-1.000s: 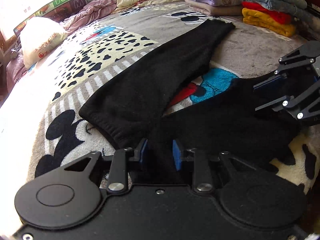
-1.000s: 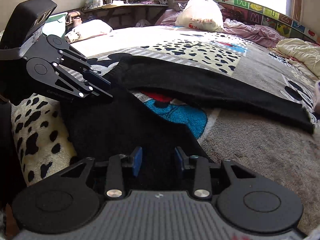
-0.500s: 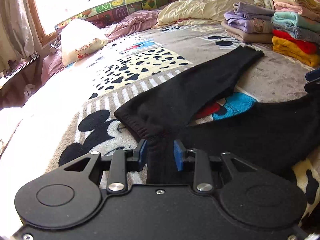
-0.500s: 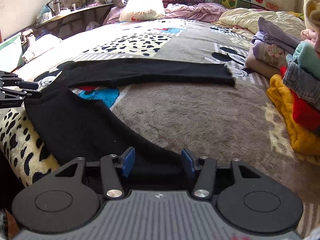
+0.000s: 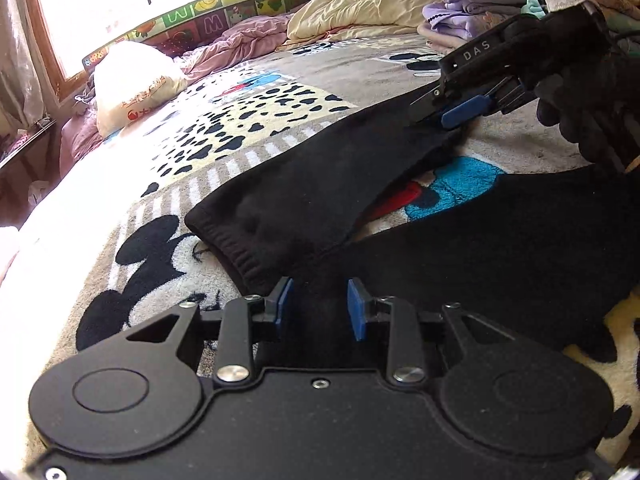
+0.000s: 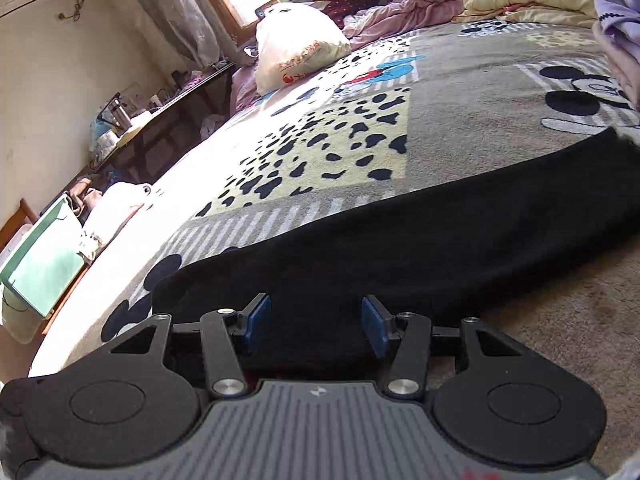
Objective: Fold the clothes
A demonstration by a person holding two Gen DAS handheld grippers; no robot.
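Observation:
A pair of black trousers lies spread in a V on a cartoon-print blanket. My left gripper sits at the waistband where the two legs meet, its jaws apart around a bunch of black cloth. My right gripper is over the far leg in the left wrist view, held by a black-gloved hand. In the right wrist view the right gripper is open with the far leg between its blue pads.
A white stuffed bag lies at the far left of the bed. Crumpled pink and cream bedding lies at the back. Folded purple clothes sit at the back right. A cluttered side table stands beside the bed.
My right gripper let go of the near leg and moved across to the far leg, now open over it. My left gripper stayed at the waistband, with its jaws slightly wider.

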